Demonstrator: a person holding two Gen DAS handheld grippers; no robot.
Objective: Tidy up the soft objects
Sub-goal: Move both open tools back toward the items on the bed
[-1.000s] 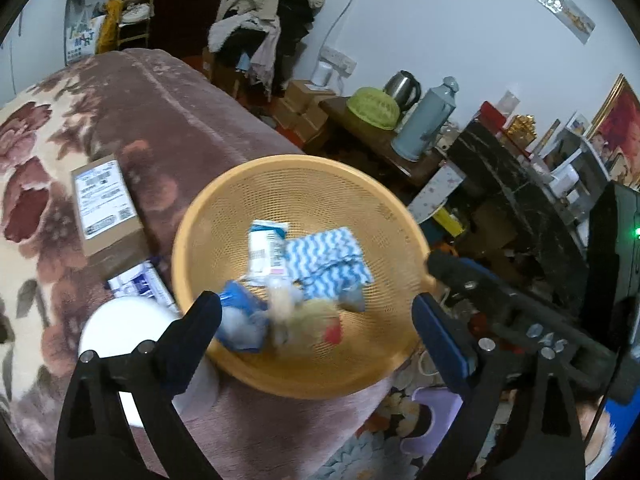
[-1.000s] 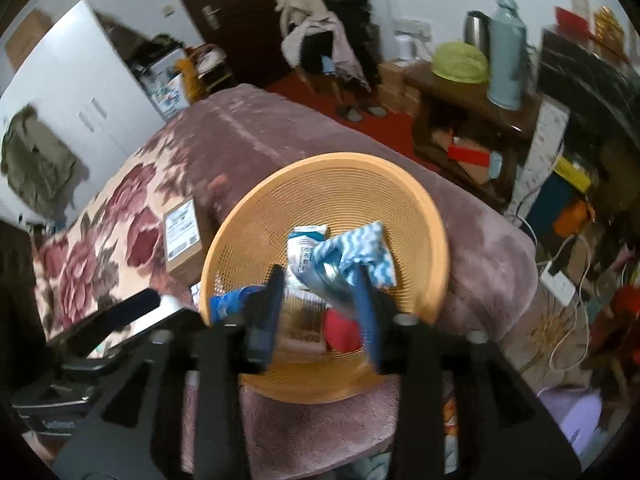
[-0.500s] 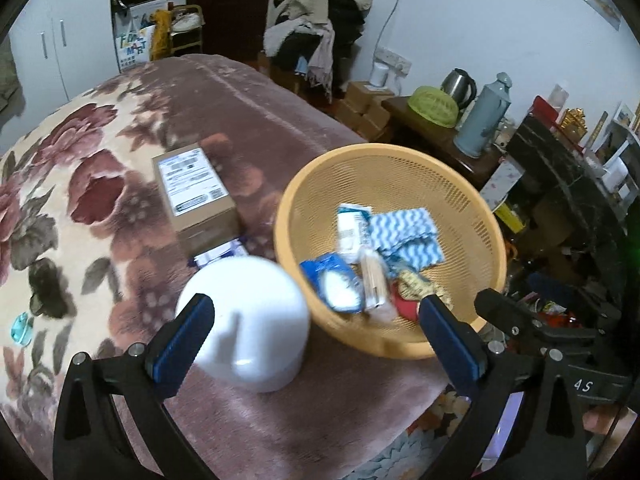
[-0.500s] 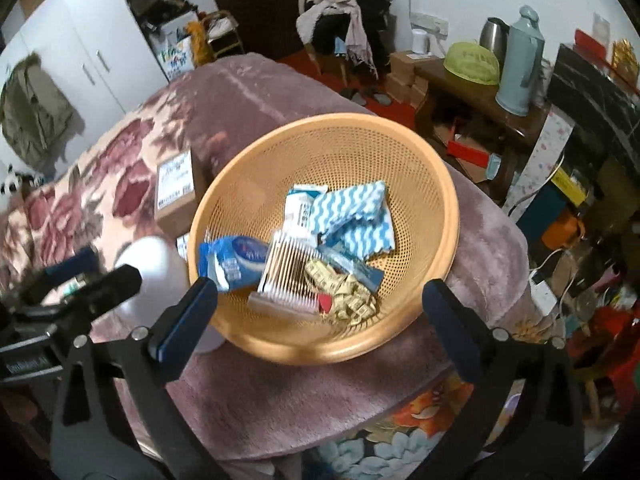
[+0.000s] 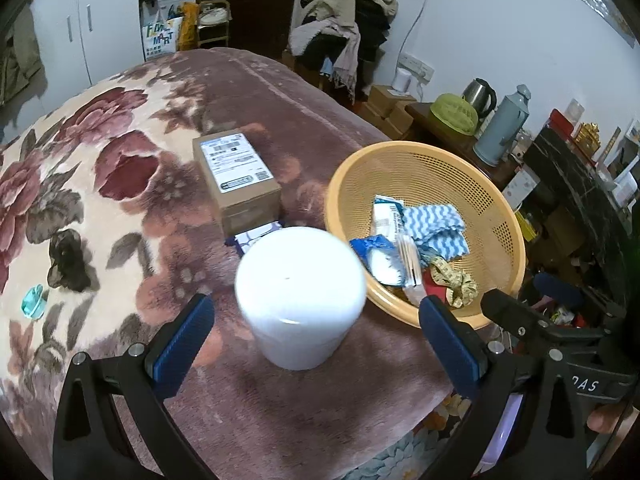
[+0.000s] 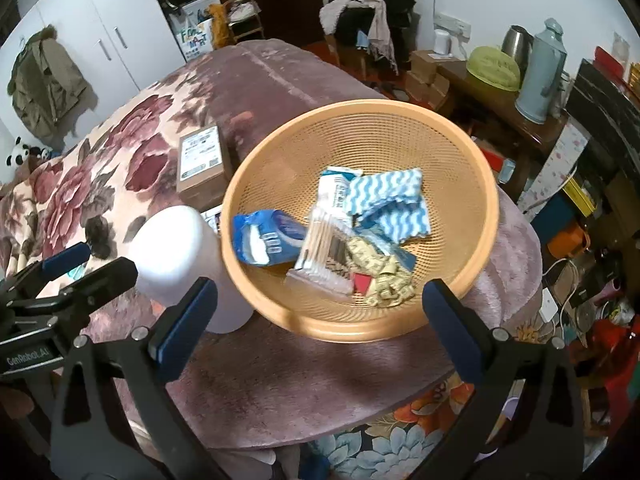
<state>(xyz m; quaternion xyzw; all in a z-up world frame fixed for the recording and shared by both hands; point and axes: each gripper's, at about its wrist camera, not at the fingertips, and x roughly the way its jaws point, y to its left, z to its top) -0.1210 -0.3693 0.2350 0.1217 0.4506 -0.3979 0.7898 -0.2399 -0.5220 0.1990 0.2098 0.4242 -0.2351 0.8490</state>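
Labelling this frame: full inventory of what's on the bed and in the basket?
basket: 1, orange mesh, on the bed's near end
wavy-striped cloth: 1, blue-white, in basket
wipes packet: 1, white-blue, in basket beside the cloth
blue pouch: 1, blue-white, basket's left side
cotton swab pack: 1, clear, basket centre
tape measure: 1, yellow, basket front
white jar: 1, left of basket
cardboard box: 1, brown, behind jar
floral blanket: 1, maroon-cream, under everything
left gripper: open, facing jar
right gripper: open, facing basket
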